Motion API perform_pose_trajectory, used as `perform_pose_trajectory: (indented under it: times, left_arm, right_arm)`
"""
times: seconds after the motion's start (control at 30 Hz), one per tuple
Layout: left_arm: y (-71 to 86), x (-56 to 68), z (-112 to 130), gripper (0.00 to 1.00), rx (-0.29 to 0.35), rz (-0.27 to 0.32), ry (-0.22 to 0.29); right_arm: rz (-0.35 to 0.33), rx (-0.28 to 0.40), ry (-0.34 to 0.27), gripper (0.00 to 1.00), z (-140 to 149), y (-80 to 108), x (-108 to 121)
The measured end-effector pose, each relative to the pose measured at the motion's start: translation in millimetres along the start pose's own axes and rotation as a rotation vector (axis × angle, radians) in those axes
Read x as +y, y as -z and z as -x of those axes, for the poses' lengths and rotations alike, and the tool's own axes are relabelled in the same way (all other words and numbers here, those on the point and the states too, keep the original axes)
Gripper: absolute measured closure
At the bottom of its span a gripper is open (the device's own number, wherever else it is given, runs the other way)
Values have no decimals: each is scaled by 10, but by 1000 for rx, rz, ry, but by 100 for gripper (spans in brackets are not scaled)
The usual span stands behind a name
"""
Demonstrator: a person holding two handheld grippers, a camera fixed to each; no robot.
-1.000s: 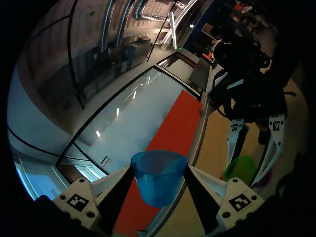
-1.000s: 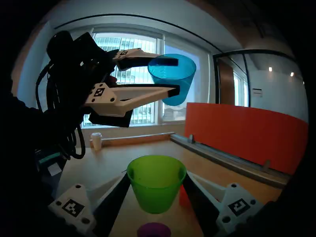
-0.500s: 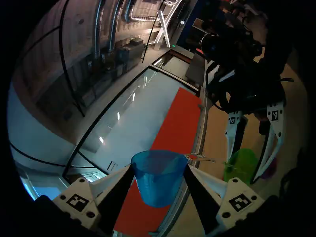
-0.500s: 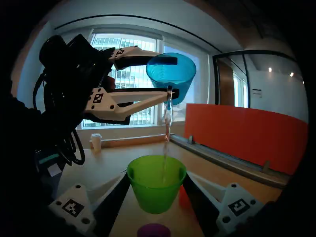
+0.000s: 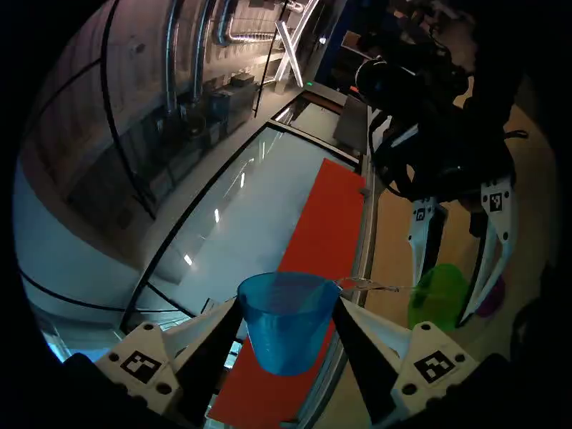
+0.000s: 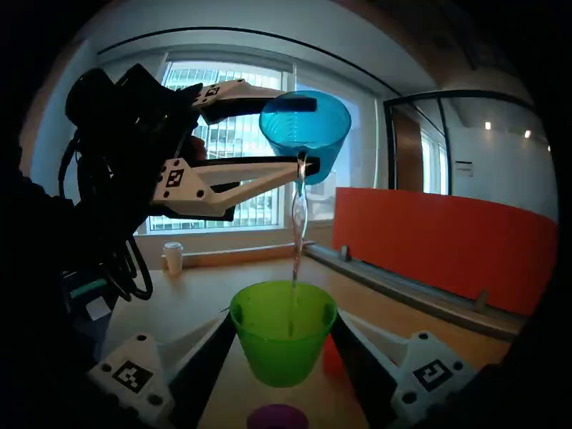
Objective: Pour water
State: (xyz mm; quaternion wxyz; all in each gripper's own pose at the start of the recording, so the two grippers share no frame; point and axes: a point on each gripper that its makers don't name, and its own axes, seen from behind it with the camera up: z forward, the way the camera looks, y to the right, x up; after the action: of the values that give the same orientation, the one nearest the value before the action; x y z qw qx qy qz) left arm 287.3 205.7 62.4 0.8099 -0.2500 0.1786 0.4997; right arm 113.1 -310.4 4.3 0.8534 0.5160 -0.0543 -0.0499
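Water [image 6: 297, 214]: thin wobbly stream off the lip of the blue cup [image 6: 306, 132], straight down into the green cup [image 6: 282, 336] right below. Blue cup tipped toward the camera in the right gripper view, pinched by both fingers of the left gripper [image 6: 314, 134], up high in front of the window [image 6: 229, 143]. Green cup upright, clamped between both fingers of the right gripper [image 6: 282, 318], over the table [image 6: 179, 307]. Same stream in the left gripper view, shooting sideways from blue rim to green cup. Purple cup [image 6: 277, 416] low down under the green one, small orange-red bit [image 6: 330, 357] just behind the green cup. Paper cup [image 6: 172, 256] way back by the sill, orange divider [image 6: 443, 243] along the right side of the table
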Motion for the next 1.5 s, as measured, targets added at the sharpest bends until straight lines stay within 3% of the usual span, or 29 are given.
perform_pose_trajectory:
  times: [0.87, 1.5]
  left_arm:
    - [63, -80, -88, 13, 12, -25, -77]
    - [100, -49, -124, 13, 13, -24, -139]
  right_arm:
    - [12, -1, 8, 9, -19, 16, 46]
    - [17, 0, 9, 9, -16, 8, 68]
